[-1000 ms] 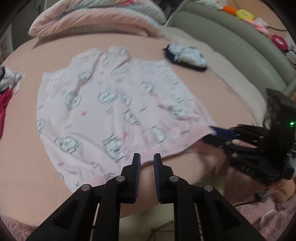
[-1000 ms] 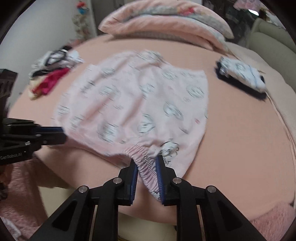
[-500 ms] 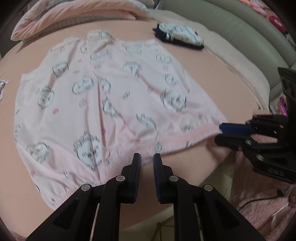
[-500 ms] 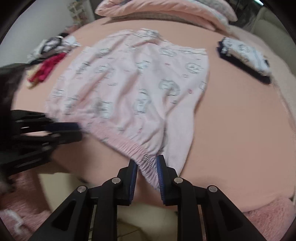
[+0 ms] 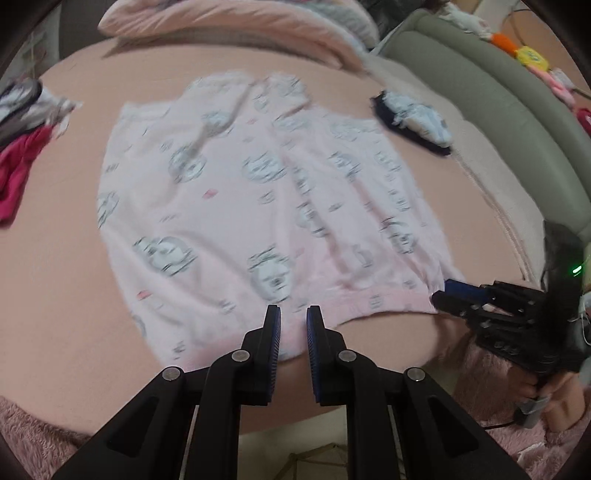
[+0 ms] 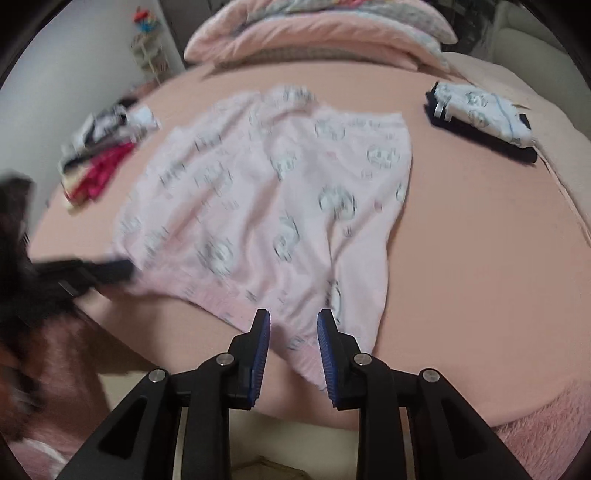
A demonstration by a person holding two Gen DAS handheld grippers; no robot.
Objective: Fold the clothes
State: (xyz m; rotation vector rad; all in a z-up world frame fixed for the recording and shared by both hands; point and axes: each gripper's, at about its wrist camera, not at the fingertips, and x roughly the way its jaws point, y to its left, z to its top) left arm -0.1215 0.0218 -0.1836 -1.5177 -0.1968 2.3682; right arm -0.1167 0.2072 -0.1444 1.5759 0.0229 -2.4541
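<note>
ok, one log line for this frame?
phase: spreading | pink pyjama bottoms flat on bed | left gripper at waistband, narrow gap | right gripper open over waistband corner

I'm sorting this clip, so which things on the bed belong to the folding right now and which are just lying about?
In the job:
pink printed garment
left tool
right tool

Lying about:
folded bundle
loose clothes pile
pink bedding

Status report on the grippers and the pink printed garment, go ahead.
Left gripper narrowly open over waistband. Right gripper open, waistband corner between its fingers, not clamped. Pink cat-print garment spread flat on bed. Nothing in the way.
</note>
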